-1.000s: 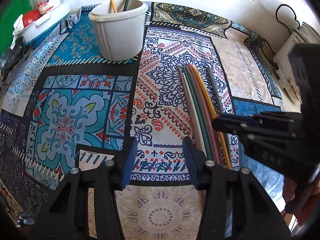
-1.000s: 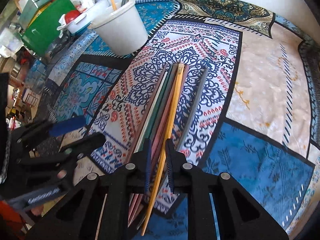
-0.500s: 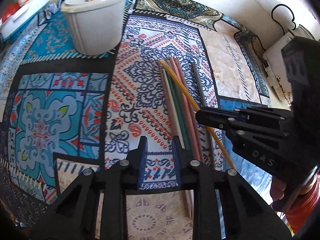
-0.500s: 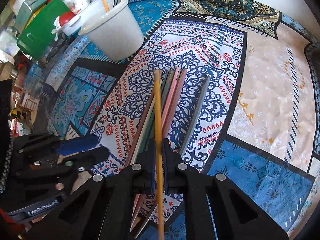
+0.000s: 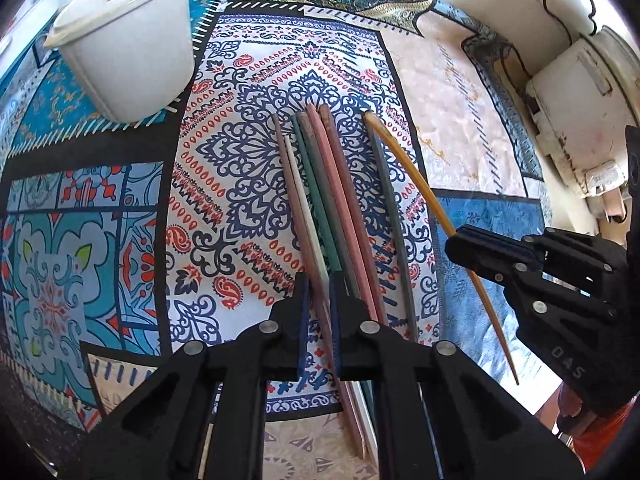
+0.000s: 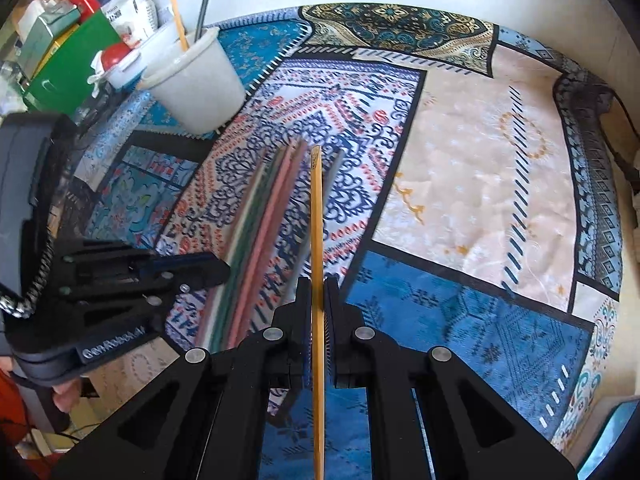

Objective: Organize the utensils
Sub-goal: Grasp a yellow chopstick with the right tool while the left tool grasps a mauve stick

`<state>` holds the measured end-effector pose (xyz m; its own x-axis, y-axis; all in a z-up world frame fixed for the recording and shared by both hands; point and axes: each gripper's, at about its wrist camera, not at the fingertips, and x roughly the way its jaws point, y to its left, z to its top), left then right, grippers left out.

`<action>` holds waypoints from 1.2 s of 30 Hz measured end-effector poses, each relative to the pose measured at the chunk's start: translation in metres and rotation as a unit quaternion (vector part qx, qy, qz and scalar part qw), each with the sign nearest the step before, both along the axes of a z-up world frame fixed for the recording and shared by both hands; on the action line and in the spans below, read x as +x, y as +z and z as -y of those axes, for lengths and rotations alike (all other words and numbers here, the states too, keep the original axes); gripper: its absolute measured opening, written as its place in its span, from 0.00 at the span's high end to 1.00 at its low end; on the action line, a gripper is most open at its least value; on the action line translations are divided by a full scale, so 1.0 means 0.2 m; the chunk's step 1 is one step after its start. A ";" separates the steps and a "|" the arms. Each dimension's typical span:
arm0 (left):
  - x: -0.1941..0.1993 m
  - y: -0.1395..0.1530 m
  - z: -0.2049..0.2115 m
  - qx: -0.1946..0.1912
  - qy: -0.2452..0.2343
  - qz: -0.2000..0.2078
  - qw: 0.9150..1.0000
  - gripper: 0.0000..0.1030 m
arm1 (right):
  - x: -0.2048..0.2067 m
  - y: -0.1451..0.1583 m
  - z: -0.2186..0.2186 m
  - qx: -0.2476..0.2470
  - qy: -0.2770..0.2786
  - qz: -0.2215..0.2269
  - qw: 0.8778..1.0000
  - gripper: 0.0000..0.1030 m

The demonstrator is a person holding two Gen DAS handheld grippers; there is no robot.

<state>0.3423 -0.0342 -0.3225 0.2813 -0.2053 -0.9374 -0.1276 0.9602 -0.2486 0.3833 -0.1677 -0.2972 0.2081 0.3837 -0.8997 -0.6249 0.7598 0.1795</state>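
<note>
The right tongs (image 6: 317, 292) are closed tight on a thin yellow stick (image 6: 317, 264), which runs straight out between the two fingers and back behind them. The left tongs (image 5: 318, 296) hang low with a narrow gap between the fingers, straddling a brownish stick (image 5: 304, 216) without clearly pinching it.

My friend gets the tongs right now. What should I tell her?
Right tongs: shut on the yellow chopstick, lifted off the cloth.
Left tongs: almost closed around the ends of the chopsticks in the pile; a firm grip cannot be confirmed.
White cup, far left: a yellow and a dark stick already stand in it.
Left to do: drop the yellow one in the cup, then the rest.
</note>
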 end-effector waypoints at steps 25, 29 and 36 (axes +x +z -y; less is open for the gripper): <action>-0.02 -0.01 -0.03 0.063 -0.073 -0.032 0.995 0.95 | 0.12 -0.07 -0.06 -0.076 0.042 -0.025 0.996 0.94; 0.03 -0.01 -0.04 0.069 -0.101 -0.038 0.992 0.96 | 0.18 -0.07 -0.07 -0.077 0.049 -0.054 0.994 0.95; 0.09 -0.02 -0.05 0.063 -0.113 -0.056 0.990 0.95 | 0.21 -0.08 -0.14 -0.097 0.067 -0.048 0.992 0.94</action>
<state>0.3605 -0.0242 -0.3267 0.1352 -0.1306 -0.9822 0.0752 0.9898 -0.1213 0.4244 -0.1404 -0.3126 0.0765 0.2190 -0.9727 -0.7092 0.6977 0.1013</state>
